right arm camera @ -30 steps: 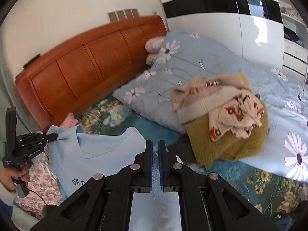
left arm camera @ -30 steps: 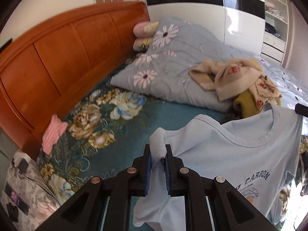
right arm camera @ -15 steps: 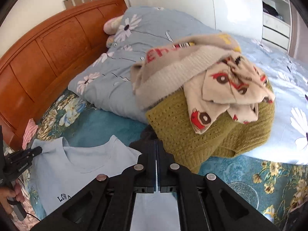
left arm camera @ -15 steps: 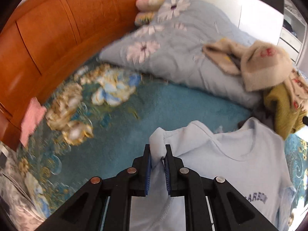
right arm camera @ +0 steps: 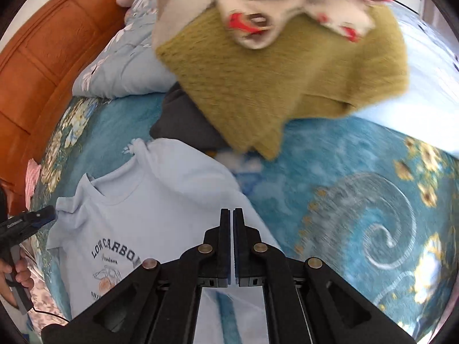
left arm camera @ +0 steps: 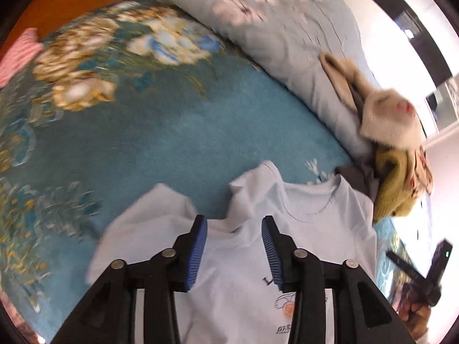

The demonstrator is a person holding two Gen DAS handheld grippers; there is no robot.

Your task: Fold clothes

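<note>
Bed blanket (left arm camera: 178, 132), teal with floral border: open plush area fills the middle and left of the left wrist view; in the right wrist view (right arm camera: 358, 200) it runs free across the lower right.

Headboard (right arm camera: 37, 66), orange wood: bounds the bed at the upper left of the right wrist view.

Duvet (left arm camera: 289, 37), pale blue with daisies: bunched along the upper right of the left wrist view, its edge meeting the blanket.

Clothes pile: mustard knit sweater (right arm camera: 287, 80) with a cream printed garment (right arm camera: 287, 5) on top and a dark grey garment (right arm camera: 183, 120) beneath, upper centre of the right wrist view, just beside the shirt's collar.

Light blue T-shirt (left arm camera: 312, 229), printed "LOW CARBON": lies front up on the blanket, lower centre of the left wrist view; lower left of the right wrist view (right arm camera: 160, 195). Shoulder cloth is rumpled.

Left gripper (left arm camera: 233, 246): fingers stand moderately apart, having just been opening; shirt cloth lies below the gap and the blue pads do not press on it.

Right gripper (right arm camera: 231, 243): fingers closed together at the shirt's right edge; whether cloth is pinched between them cannot be told.
</note>
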